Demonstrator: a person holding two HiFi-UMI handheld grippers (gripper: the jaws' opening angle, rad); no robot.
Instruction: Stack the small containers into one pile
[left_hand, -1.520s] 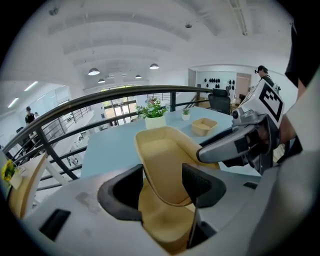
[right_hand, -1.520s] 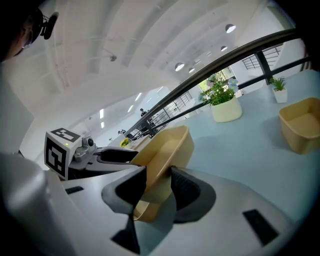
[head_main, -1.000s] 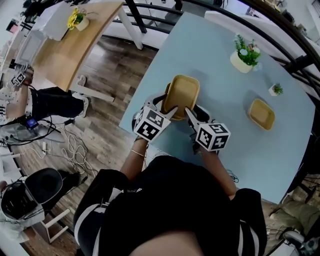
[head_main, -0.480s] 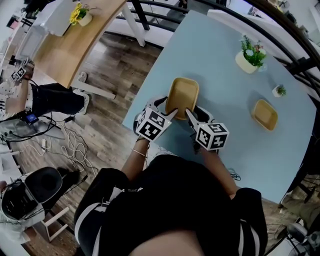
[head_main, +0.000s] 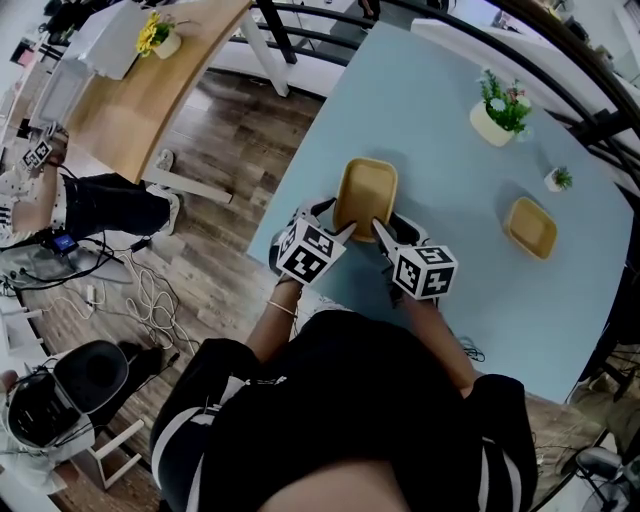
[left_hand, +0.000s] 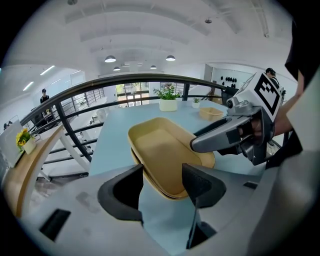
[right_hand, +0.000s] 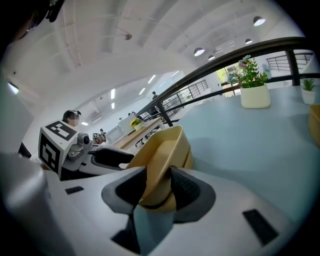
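Note:
Two yellow containers sit nested at the near left of the light blue table; in the left gripper view the pile shows two rims. My right gripper is shut on the near right wall of the upper container, and its jaws pinch that wall. My left gripper stands open, with the pile's near corner between its jaws and not pinched. A third yellow container lies alone at the right of the table.
A white pot with a flowering plant and a tiny potted plant stand at the far right. The table's left edge drops to a wooden floor. A dark railing runs along the far side.
The upper container has come down a little onto the lower one. Both grippers stay at the pile's near edge.

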